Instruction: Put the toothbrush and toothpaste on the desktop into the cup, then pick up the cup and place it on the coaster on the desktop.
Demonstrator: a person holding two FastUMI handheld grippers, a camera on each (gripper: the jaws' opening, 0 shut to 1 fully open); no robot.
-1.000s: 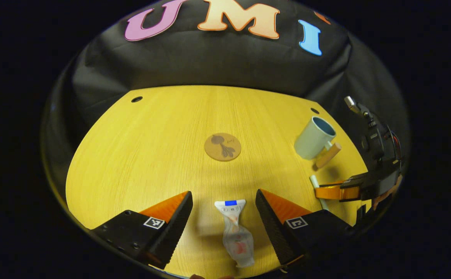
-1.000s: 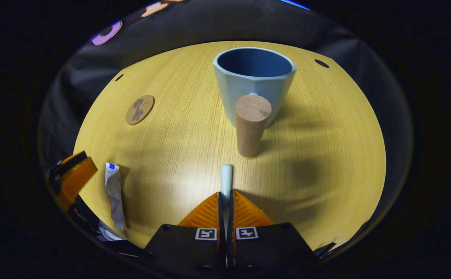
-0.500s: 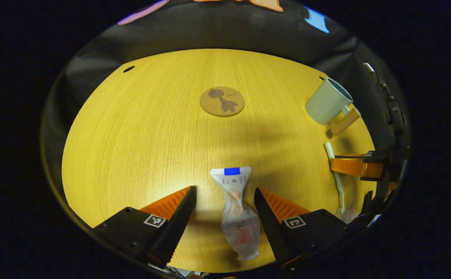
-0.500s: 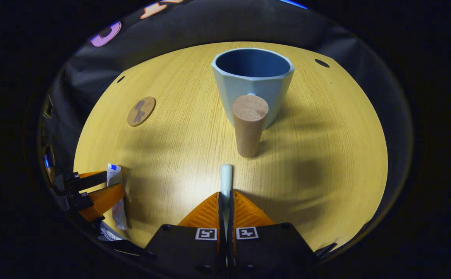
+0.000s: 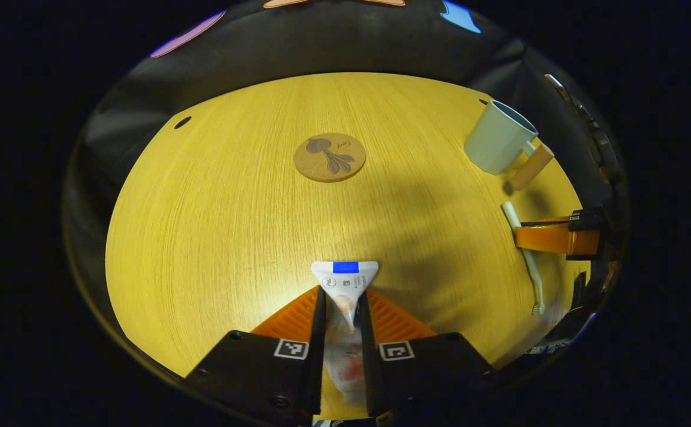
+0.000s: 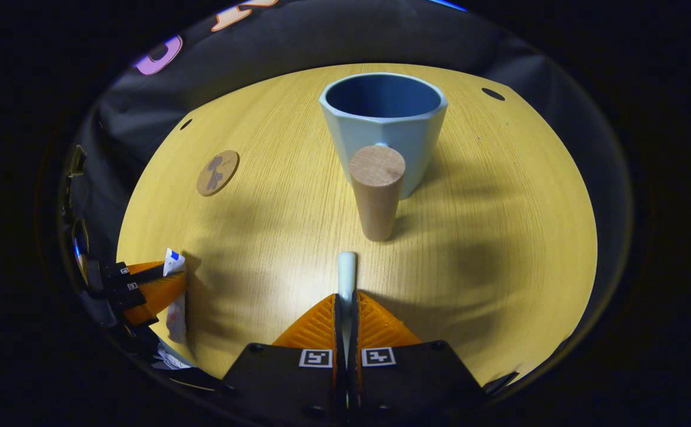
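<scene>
In the left gripper view, the left gripper (image 5: 341,308) has its fingers clenched on the toothpaste (image 5: 345,281), pinching the tube's middle so that its flat, crimped end fans out just past the fingertips while the rest runs back between the fingers over the desktop (image 5: 215,225). In the right gripper view, the right gripper (image 6: 345,311) is clamped on the toothbrush (image 6: 346,273), whose pale handle end pokes forward from between the closed fingers, low over the wood. Just beyond that handle end stands the cup (image 6: 382,127), upright, its wooden handle (image 6: 376,198) pointing back toward the gripper; its dark blue inside looks empty. Farther off, in the left gripper view, the round cork coaster (image 5: 330,156) lies bare near the desktop's middle, well apart from the cup at the far right, where the toothbrush's bristled end trails behind the right gripper's fingers.
</scene>
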